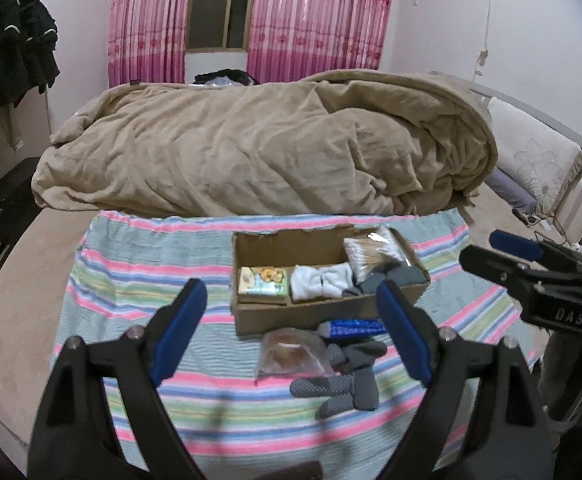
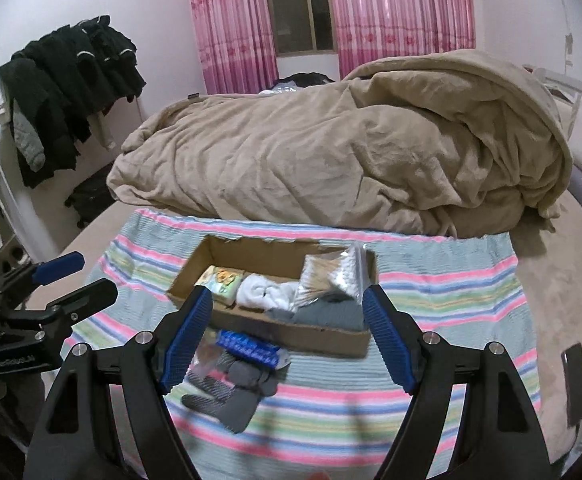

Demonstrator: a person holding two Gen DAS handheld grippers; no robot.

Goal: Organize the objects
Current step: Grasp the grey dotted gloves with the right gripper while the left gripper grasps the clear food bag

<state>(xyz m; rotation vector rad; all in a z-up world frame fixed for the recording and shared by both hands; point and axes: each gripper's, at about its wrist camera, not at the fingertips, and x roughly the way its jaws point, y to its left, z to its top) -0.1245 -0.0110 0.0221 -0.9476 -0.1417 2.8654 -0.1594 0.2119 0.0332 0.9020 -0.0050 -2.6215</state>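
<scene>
A cardboard box (image 1: 251, 244) (image 2: 323, 336) sits on a striped cloth (image 1: 131, 248) (image 2: 451, 292) on the bed. It holds a tissue pack (image 1: 265, 280) (image 2: 221, 280), white socks (image 1: 321, 280) (image 2: 265, 292), a bag of cotton swabs (image 1: 375, 252) (image 2: 331, 276) and grey socks (image 1: 403, 276) (image 2: 327, 312). In front of the box lie a blue packet (image 1: 351, 328) (image 2: 249, 348), grey gloves (image 1: 347, 376) (image 2: 239, 392) and a clear bag with a brown item (image 1: 291, 354). My left gripper (image 1: 291, 320) and right gripper (image 2: 287, 328) are both open and empty above these.
A rumpled tan duvet (image 1: 259, 148) (image 2: 351, 152) covers the bed behind the cloth. Dark clothes (image 2: 67, 92) hang at the left wall. A black suitcase (image 1: 7, 200) stands left of the bed. A dark phone (image 2: 575, 380) lies at the right bed edge.
</scene>
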